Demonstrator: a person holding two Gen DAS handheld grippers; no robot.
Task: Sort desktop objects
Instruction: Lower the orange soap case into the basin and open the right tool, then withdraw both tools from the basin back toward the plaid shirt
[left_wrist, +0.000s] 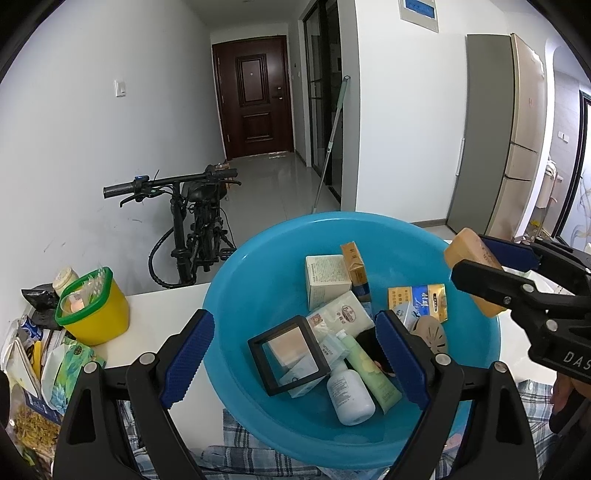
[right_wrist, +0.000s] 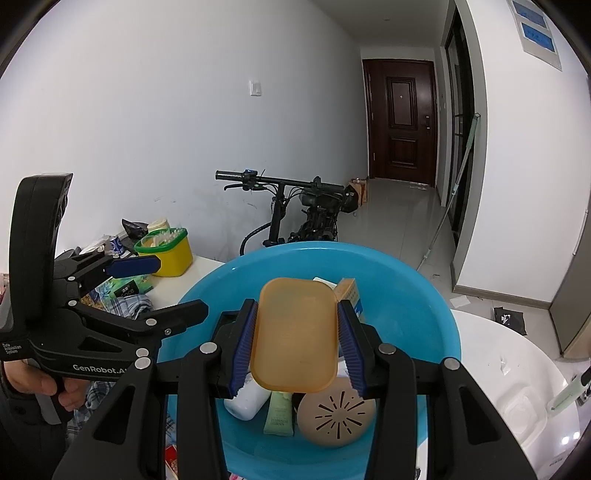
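A blue plastic basin (left_wrist: 258, 273) (right_wrist: 417, 295) holds several small things: boxes, a white bottle (left_wrist: 349, 397), a green tube (left_wrist: 369, 365), a black framed case (left_wrist: 290, 354) and a tan round disc (right_wrist: 336, 417). My right gripper (right_wrist: 295, 332) is shut on an orange soap-box lid (right_wrist: 295, 332) and holds it above the basin; it shows in the left wrist view (left_wrist: 476, 266) too. My left gripper (left_wrist: 291, 358) is open and empty, its fingers straddling the basin's near left rim.
A yellow tub with a green rim (left_wrist: 92, 306) (right_wrist: 166, 251) stands on the white table at the left, beside snack packets (left_wrist: 33, 369). Plaid cloth (left_wrist: 236, 443) lies under the basin. A white container (right_wrist: 517, 387) sits to the right. A bicycle (left_wrist: 195, 221) leans behind.
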